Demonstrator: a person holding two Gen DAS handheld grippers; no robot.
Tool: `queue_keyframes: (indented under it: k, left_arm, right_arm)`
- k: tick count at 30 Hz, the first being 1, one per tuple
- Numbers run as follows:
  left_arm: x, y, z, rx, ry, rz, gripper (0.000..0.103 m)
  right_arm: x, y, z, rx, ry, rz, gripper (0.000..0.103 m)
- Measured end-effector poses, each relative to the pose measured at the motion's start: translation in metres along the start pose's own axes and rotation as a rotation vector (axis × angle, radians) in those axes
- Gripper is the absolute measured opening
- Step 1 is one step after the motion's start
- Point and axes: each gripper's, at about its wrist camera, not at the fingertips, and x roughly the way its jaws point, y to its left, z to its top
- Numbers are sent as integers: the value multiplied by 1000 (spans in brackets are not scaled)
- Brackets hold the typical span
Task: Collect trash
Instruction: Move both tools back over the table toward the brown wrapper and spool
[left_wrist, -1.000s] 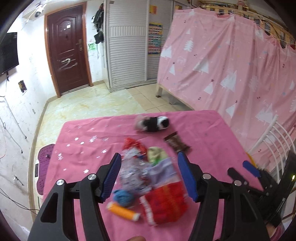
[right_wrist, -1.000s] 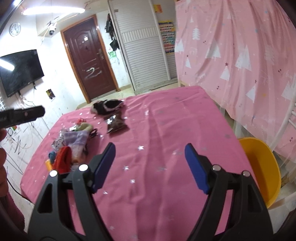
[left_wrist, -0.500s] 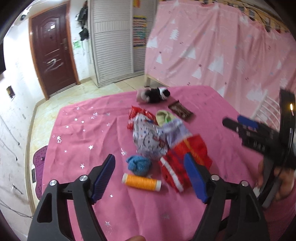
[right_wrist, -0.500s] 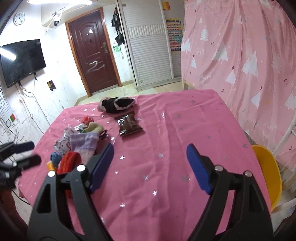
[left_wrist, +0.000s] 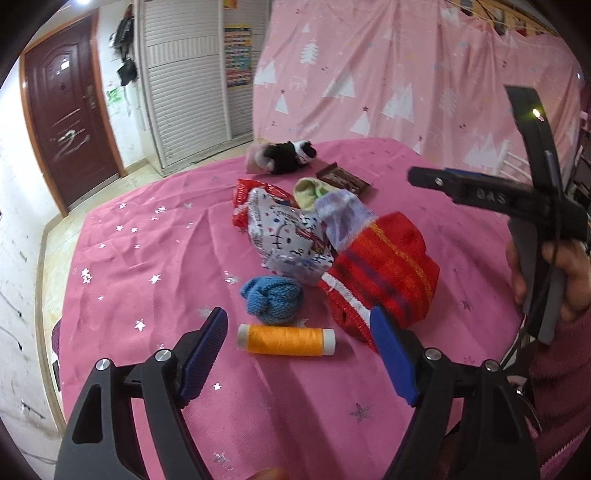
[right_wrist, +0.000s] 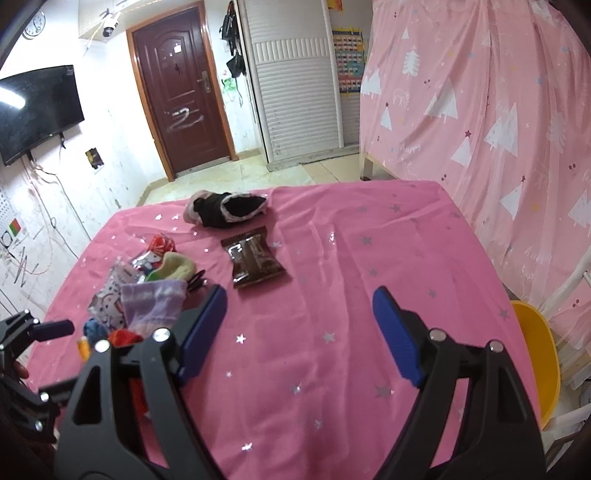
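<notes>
We've got the left gripper (left_wrist: 297, 350) wide and empty over the orange thread spool (left_wrist: 286, 340), right gripper (right_wrist: 300, 332) also wide and empty, probably lining up the brown wrapper (right_wrist: 255, 262) for the yellow bin (right_wrist: 537, 354) at right.

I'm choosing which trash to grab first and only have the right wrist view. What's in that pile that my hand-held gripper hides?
Observer: The left wrist view shows an orange thread spool lying on its side at the pile's near edge.
Operator: Any wrappers in there?
Observer: Yes, a crumpled cartoon-print wrapper lies beside a red sock, with a red wrapper behind it.
Operator: Is the left hand-held gripper holding anything?
Observer: No. The left hand-held gripper is open; its jaws have just been opening, and the spool shows between them untouched.
</notes>
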Motion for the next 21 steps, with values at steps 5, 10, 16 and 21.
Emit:
queue_keyframes:
  k: [5, 10, 16, 21]
  left_arm:
    - [10, -1, 0, 27, 13, -7, 73]
    - [15, 1, -1, 39, 17, -26, 73]
    - [15, 16, -4, 21, 16, -48, 73]
    - [19, 21, -3, 16, 40, -90, 62]
  right_arm:
    - [10, 4, 4, -11, 24, 4, 79]
    - [21, 12, 12, -33, 42, 8, 79]
    - [33, 20, 21, -55, 57, 5, 80]
    - [43, 19, 25, -49, 77, 1, 80]
